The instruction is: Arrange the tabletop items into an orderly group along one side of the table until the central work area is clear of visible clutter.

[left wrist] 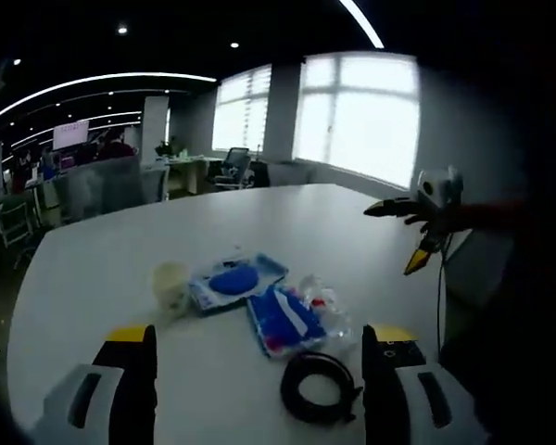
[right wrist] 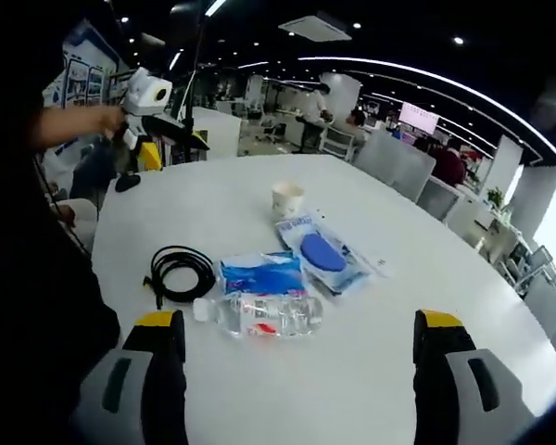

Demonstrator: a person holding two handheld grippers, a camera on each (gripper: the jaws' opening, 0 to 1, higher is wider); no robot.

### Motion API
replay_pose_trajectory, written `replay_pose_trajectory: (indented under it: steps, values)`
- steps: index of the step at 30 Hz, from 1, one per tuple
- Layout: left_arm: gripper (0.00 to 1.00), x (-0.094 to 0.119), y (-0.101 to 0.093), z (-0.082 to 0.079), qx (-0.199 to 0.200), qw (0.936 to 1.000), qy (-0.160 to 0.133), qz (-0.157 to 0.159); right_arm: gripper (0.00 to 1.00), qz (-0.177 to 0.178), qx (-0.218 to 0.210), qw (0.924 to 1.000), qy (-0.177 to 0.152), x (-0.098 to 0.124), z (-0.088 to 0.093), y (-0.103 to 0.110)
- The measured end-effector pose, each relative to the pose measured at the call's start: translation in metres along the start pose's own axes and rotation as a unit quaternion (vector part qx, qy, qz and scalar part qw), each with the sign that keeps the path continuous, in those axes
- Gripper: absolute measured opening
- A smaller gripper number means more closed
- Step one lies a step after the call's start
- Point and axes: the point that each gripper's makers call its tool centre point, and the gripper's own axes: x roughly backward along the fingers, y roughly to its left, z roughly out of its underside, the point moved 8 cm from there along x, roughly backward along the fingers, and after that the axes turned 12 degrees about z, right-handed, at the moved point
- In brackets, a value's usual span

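1. The left gripper (left wrist: 259, 357) is hovering above the near edge of the white table (left wrist: 93, 269), its 2 jaws standing wide apart with nothing between them. It appears to be held back to survey the clutter before any reach.
2. The right gripper (right wrist: 299, 357) is likewise hanging over the opposite side of the table (right wrist: 463, 306), jaws apart and empty. In the left gripper view it is showing at the right, raised off the surface; whether the person is about to lower it cannot be told.
3. The task's items are lying in 1 loose cluster near the middle of the table, not yet along any side: a coiled black cable (right wrist: 181, 272), a clear water bottle (right wrist: 259, 315) lying on its side, a blue packet (right wrist: 262, 273) just beside the bottle, a second clear-wrapped packet holding a round blue object (right wrist: 324, 252), and a paper cup (right wrist: 287, 198) standing upright, slightly apart.
4. The items are probably sitting close together because they were set down as one heap; the cable, lying nearest the left gripper, seems the easiest first pick.
5. Hard to make out: the bottle in the left gripper view (left wrist: 320, 306) is partly merging with the blue packet (left wrist: 283, 320), so whether they touch is unclear. The contents of both packets cannot be identified, nor can any print on them be read.
6. The person's dark sleeve is blocking the left margin of the right gripper view, hiding that table edge.
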Motion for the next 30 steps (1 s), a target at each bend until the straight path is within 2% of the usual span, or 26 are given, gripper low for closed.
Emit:
replay_pose_trajectory:
  steps: [5,9,12,14,16,19,21,22,23,24,26,27,30]
  values:
    - [0.98,0.006,-0.005,0.003,-0.01,0.9999,-0.003,0.002,0.99,-0.029,0.042,0.9987,-0.001,-0.002,-0.01,0.003]
    - [0.99,0.007,-0.008,0.005,-0.007,0.9999,-0.004,0.006,0.97,-0.07,0.088,0.9937,-0.003,-0.007,-0.019,0.014]
    - [0.99,0.009,-0.01,0.005,-0.019,0.9998,-0.001,0.008,0.94,-0.114,0.14,0.9835,-0.005,-0.012,-0.024,0.029]
    - [0.99,0.009,-0.011,0.005,-0.017,0.9998,-0.001,0.01,0.91,-0.158,0.156,0.9751,0.001,-0.014,-0.025,0.04]
    - [1.0,0.011,-0.011,0.005,-0.014,0.9999,0.0,0.009,0.89,-0.174,0.179,0.9683,-0.006,-0.017,-0.028,0.047]
    - [1.0,0.014,-0.004,0.011,-0.01,0.9999,-0.002,0.009,0.86,-0.207,0.221,0.9528,-0.007,-0.024,-0.032,0.059]
    - [0.99,0.015,-0.003,0.014,-0.017,0.9998,0.006,0.008,0.79,-0.226,0.249,0.9416,-0.002,-0.029,-0.034,0.065]
    - [0.99,0.016,-0.003,0.014,-0.018,0.9998,0.006,0.009,0.76,-0.23,0.255,0.9391,-0.001,-0.031,-0.035,0.067]
    - [1.0,0.017,-0.004,0.014,-0.017,0.9998,0.004,0.012,0.75,-0.234,0.249,0.9398,-0.001,-0.034,-0.036,0.07]
    - [1.0,0.017,-0.006,0.014,-0.016,0.9998,0.001,0.014,0.74,-0.253,0.242,0.9368,-0.004,-0.036,-0.038,0.074]
    - [1.0,0.018,-0.01,0.013,-0.015,0.9998,-0.005,0.015,0.71,-0.262,0.246,0.9332,-0.006,-0.039,-0.039,0.077]
    - [1.0,0.018,-0.012,0.013,-0.015,0.9998,-0.004,0.013,0.68,-0.275,0.263,0.9247,-0.003,-0.042,-0.039,0.079]
    - [1.0,0.02,-0.015,0.015,-0.015,0.9998,-0.006,0.014,0.65,-0.305,0.269,0.9137,0.01,-0.049,-0.036,0.086]
